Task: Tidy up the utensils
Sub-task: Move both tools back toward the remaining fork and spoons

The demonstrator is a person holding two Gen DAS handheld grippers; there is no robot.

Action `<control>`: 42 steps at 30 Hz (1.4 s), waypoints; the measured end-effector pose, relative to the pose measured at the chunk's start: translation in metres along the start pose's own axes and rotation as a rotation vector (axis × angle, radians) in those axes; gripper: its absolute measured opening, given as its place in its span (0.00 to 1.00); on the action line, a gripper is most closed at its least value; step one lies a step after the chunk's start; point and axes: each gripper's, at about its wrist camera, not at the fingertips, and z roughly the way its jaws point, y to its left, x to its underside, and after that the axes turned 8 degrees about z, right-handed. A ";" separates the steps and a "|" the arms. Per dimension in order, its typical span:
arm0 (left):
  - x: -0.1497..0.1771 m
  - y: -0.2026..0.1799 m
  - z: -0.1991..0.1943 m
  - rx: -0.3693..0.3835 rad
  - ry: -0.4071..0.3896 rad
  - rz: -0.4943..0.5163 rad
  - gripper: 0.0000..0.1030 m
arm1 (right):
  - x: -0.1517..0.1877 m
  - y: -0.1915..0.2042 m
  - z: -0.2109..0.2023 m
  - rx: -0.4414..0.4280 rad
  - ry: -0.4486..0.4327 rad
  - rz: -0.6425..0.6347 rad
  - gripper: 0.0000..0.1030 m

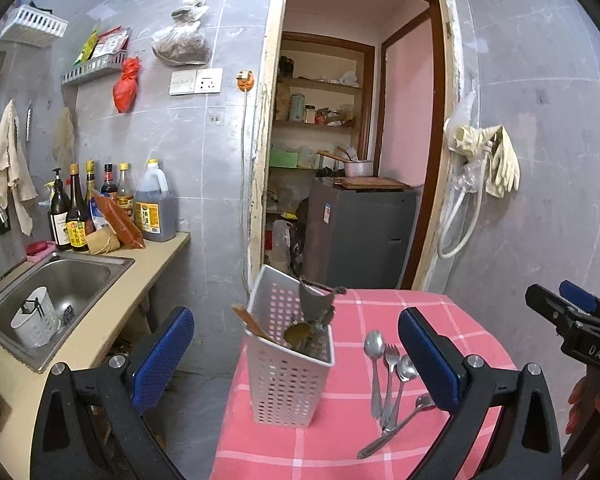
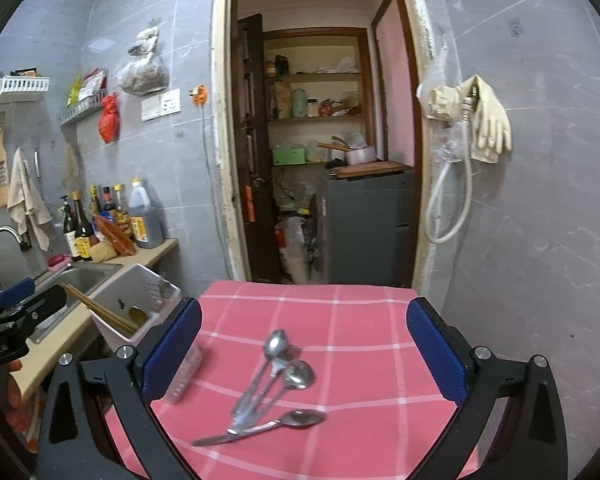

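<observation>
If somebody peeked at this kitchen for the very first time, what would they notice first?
Probably the bright pink checked tablecloth, with shiny spoons and a fork lying loose in a little pile on it. Next, the white holey utensil basket standing at the table's left edge, already holding chopsticks and other tools. Both blue-padded claws, left claw and right claw, hang open and empty.

Both wrist views look forward over the pink-checked surface point(image 1: 452, 320) toward the doorway point(image 2: 320, 140); the left sits further left, near the sink point(image 1: 60, 280), and both share the cutlery pile point(image 2: 276, 384).
</observation>
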 end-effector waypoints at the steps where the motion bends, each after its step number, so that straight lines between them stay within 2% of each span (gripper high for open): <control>1: 0.002 -0.005 0.001 0.002 0.007 0.005 1.00 | 0.001 -0.005 0.000 0.011 0.005 0.000 0.98; 8: 0.018 -0.029 0.011 0.027 0.050 0.006 1.00 | 0.013 -0.033 0.004 0.063 0.047 -0.005 0.98; 18: 0.041 -0.059 0.035 0.045 0.138 0.006 1.00 | 0.037 -0.061 0.025 0.084 0.130 0.002 0.98; 24: 0.059 -0.076 0.054 0.077 0.221 -0.009 1.00 | 0.058 -0.073 0.045 0.047 0.216 0.011 0.98; 29: 0.074 -0.086 0.070 0.146 0.284 -0.034 0.99 | 0.076 -0.081 0.068 -0.048 0.320 0.033 0.97; 30: 0.077 -0.088 0.073 0.162 0.290 -0.047 0.98 | 0.080 -0.083 0.073 -0.067 0.338 0.041 0.92; 31: 0.079 -0.089 0.077 0.175 0.298 -0.059 0.96 | 0.084 -0.085 0.081 -0.089 0.367 0.050 0.83; 33: 0.085 -0.092 0.086 0.202 0.321 -0.077 0.82 | 0.091 -0.086 0.095 -0.123 0.421 0.063 0.69; 36: 0.093 -0.097 0.104 0.225 0.382 -0.089 0.68 | 0.101 -0.088 0.111 -0.172 0.487 0.086 0.55; 38: 0.096 -0.097 0.114 0.232 0.400 -0.102 0.67 | 0.107 -0.086 0.122 -0.205 0.531 0.113 0.46; 40: 0.097 -0.097 0.123 0.230 0.410 -0.109 0.65 | 0.114 -0.081 0.129 -0.233 0.573 0.131 0.33; 42: 0.097 -0.098 0.132 0.232 0.420 -0.115 0.60 | 0.120 -0.079 0.136 -0.248 0.606 0.154 0.28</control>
